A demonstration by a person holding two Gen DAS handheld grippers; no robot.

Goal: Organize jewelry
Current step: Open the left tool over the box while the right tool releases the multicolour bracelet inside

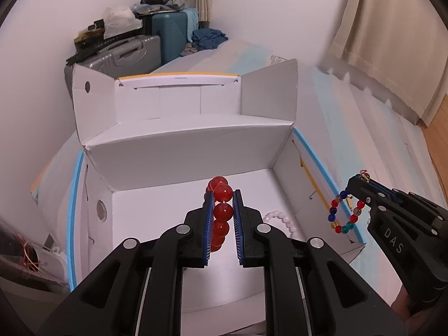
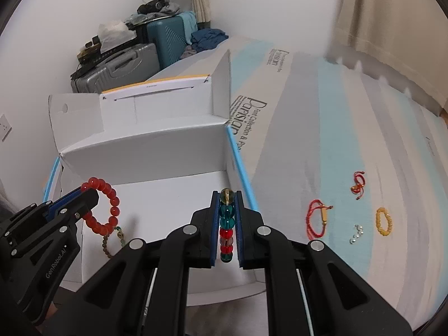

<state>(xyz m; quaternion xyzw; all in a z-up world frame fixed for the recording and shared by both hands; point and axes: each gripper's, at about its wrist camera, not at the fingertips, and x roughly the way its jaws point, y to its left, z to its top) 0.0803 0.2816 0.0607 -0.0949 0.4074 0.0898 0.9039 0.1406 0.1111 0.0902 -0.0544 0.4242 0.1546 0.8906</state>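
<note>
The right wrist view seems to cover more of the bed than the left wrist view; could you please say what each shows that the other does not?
Only the right wrist view shows loose pieces on the bed cover: a red cord bracelet, a yellow bead bracelet, a red knot charm and small silver beads. Only the left wrist view shows a pale pink bracelet inside the box. Both show the white box, the left tool gripping the red bead bracelet and the right tool gripping the multicolour bead bracelet.

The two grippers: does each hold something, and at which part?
The left gripper pinches the red bead bracelet at its upper beads. The right gripper clamps the multicolored bead bracelet at its top.
</note>
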